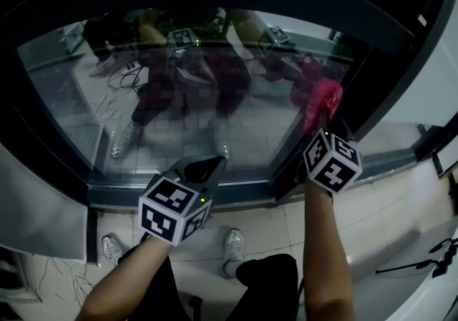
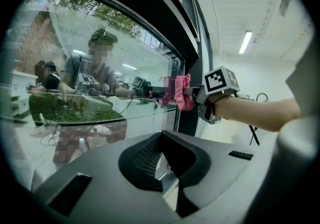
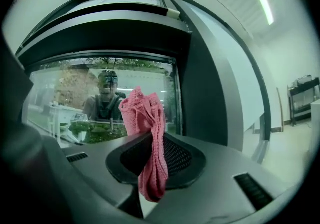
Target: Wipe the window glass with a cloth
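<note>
My right gripper (image 1: 327, 126) is clamped on the pink cloth (image 1: 322, 101), which bunches up out of the jaws by the right edge of the window glass (image 1: 179, 105), next to the dark frame (image 1: 386, 76). The left gripper (image 1: 207, 166) hangs low near the sill (image 1: 236, 187), jaws closed on nothing. I can't tell if the cloth is touching the pane yet. I'd press the bunch flatter so more fabric meets the glass, then sweep left in overlapping passes with light pressure so it doesn't slip out.
</note>
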Tool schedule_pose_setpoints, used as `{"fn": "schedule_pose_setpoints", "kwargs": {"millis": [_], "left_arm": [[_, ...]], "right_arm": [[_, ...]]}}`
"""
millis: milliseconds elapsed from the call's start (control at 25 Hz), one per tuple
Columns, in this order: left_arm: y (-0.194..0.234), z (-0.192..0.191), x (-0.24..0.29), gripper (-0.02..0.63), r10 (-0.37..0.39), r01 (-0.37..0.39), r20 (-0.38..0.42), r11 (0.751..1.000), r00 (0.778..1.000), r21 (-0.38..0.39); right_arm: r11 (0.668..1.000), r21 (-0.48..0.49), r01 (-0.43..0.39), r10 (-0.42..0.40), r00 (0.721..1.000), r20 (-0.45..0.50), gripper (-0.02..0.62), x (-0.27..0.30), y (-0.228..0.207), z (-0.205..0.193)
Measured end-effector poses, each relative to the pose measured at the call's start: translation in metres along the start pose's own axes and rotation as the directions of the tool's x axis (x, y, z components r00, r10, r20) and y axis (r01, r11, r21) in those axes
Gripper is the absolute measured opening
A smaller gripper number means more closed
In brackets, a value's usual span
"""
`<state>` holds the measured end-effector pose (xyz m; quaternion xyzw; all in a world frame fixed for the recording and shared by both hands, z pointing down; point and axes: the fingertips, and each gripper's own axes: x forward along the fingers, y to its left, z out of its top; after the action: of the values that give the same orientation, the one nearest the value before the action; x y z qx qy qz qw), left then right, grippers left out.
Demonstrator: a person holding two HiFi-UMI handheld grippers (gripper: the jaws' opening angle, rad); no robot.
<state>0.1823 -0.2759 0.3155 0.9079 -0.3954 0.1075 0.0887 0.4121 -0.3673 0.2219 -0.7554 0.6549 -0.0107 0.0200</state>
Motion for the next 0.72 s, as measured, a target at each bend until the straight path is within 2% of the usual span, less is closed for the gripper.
{"fn": "schedule_pose_setpoints", "kwargs": {"millis": [240,360,520,720], "left_arm": [[-0.006,-0.008,0.008,0.003,-0.028,0.028,-0.02,1.0,0.999,-0.004],[-0.005,-0.008,0.009,0.003,-0.026,0.026,-0.024,1.0,0.999,-0.001],[0.0,-0.011,0.007,0.003,-0.009,0.009,-0.031,1.0,0.999,-0.005],[0.009,-0.021,0.002,0.003,0.01,-0.011,-0.046,1.0,0.999,-0.014]], "right_arm": [[0.989,0.027,0.149,-0.149,0.989,0.02,0.061,-0.01,-0.026,0.003],[0.98,0.029,0.198,-0.199,0.979,0.04,0.061,-0.013,-0.033,0.001],[0.976,-0.007,0.219,-0.219,0.976,-0.005,0.061,-0.009,-0.042,-0.023],[0.979,-0.034,0.201,-0.203,0.977,-0.058,0.061,-0.009,-0.038,-0.057]]}}
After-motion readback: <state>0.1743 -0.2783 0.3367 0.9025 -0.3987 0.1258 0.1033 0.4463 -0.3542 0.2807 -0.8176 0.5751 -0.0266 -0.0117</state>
